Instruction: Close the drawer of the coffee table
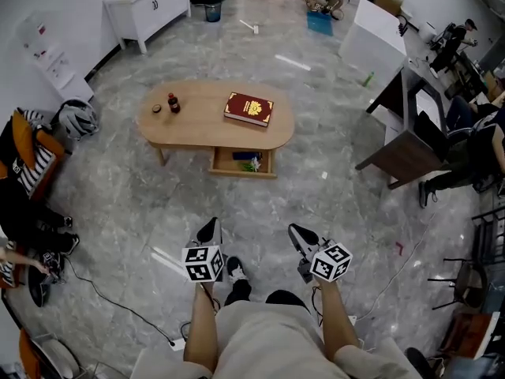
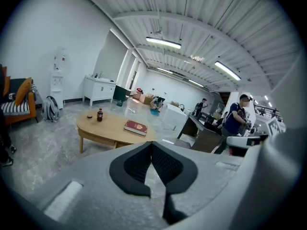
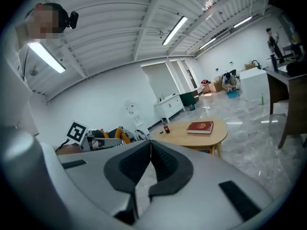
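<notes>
**Both claws pressed together, well short of the open drawer**

Head view: the coffee table (image 1: 197,125) stands at 12 o'clock from the person, well apart from both grippers. Its drawer (image 1: 243,170) is pulled out at the table's 6 o'clock edge, with small items lying inside. On the tabletop a red book (image 1: 248,108) lies towards 3 o'clock and a small bottle (image 1: 173,103) stands towards 9 o'clock. The left gripper (image 1: 210,229) sits at 7 o'clock and the right gripper (image 1: 302,236) at 5 o'clock, both over the marbled floor.

Left gripper view: the claw is pressed together with nothing between its pads, and the table lies at 10 o'clock beyond the tips.

Right gripper view: this claw is likewise pressed together on nothing, and the table shows at 2 o'clock.
</notes>
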The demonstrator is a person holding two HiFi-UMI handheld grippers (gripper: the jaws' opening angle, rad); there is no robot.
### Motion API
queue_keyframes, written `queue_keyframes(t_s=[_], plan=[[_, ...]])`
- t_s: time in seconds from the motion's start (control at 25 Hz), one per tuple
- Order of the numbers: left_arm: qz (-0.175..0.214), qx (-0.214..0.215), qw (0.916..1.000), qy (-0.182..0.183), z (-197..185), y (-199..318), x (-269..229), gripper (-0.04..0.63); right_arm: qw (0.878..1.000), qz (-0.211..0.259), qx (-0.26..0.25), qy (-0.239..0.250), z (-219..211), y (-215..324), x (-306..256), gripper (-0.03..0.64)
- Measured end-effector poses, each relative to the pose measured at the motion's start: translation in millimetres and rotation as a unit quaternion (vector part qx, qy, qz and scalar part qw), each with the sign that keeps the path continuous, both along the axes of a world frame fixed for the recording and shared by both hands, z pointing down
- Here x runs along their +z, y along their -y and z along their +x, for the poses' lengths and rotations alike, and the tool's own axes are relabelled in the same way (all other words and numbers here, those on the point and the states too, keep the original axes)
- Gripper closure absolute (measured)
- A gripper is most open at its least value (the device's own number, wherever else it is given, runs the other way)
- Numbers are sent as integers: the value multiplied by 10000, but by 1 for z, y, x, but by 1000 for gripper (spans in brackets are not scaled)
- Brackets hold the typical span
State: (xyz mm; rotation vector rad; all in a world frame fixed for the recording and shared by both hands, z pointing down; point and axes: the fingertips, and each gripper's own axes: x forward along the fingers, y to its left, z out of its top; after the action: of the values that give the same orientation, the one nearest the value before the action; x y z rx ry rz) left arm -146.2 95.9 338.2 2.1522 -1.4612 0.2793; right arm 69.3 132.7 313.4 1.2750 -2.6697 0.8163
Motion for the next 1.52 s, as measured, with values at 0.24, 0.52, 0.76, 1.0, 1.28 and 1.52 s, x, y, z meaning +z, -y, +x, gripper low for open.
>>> queue_keyframes(t_s=[0.24,0.52,0.76,1.0,1.28,1.52], plan=[[-237,26,9997,37,-24,32,22,586,9974,-163,98,-691,-3,30,20,601],[-150,-402,9981,432,-28,70,23,586,9946,-382,655,-710,31,65,46,601],[-15,-97,9963,860,-5,102,-1,586,9945,-526,870,-238,39,111,60,601],[394,-208,9911,1253,8,132,-23,586,9971,-361,615,-255,45,144,66,601],[848,198,9772,1938,28,162,-21,586,9956,-348,618,-619,89,185,91,601],[695,524,9781,1890,41,180,3,586,9916,-783,614,-824,100,202,124,603]])
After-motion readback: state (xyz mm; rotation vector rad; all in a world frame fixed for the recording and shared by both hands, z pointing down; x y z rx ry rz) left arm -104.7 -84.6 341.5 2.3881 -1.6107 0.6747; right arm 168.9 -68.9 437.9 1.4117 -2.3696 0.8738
